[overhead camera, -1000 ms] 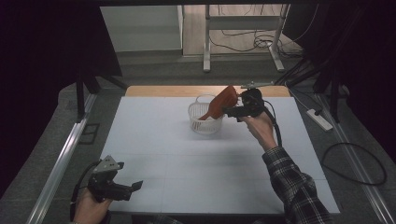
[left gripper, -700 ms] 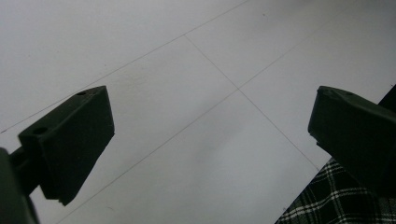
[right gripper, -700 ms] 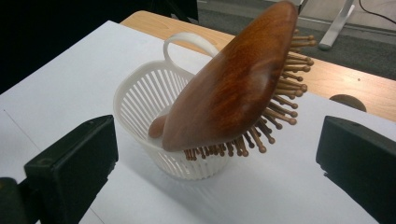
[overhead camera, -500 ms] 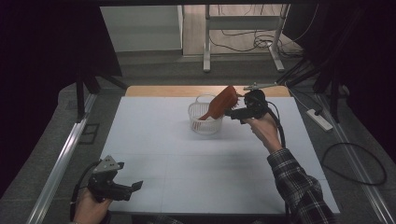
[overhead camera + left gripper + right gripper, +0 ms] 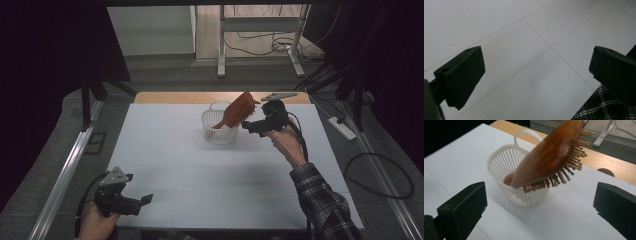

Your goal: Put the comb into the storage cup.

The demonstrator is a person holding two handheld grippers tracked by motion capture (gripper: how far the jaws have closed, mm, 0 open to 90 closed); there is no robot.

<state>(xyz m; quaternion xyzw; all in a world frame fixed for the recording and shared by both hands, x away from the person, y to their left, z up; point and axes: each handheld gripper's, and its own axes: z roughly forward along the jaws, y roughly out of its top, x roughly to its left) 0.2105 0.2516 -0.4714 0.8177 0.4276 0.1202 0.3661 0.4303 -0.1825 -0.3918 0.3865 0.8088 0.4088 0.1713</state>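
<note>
A brown wooden hairbrush [image 5: 238, 111] leans handle-down in a small white slatted basket [image 5: 218, 131] at the back middle of the white table. In the right gripper view the hairbrush [image 5: 549, 157] tilts up to the right out of the basket [image 5: 509, 172], bristles facing down. My right gripper [image 5: 248, 125] is open just right of the basket, its jaws wide apart and holding nothing [image 5: 540, 205]. My left gripper [image 5: 144, 201] is open low over the table's front left corner, with bare table between its jaws [image 5: 536, 72].
The white table top [image 5: 200, 165] has a wooden strip [image 5: 170, 97] along its far edge. A power strip [image 5: 341, 125] and cables lie on the floor to the right. A plaid sleeve [image 5: 604, 107] shows under the left gripper's jaw.
My right gripper has drawn back slightly from the brush, toward the right and the person. The brush stays leaning in the basket. The left gripper has not moved.
</note>
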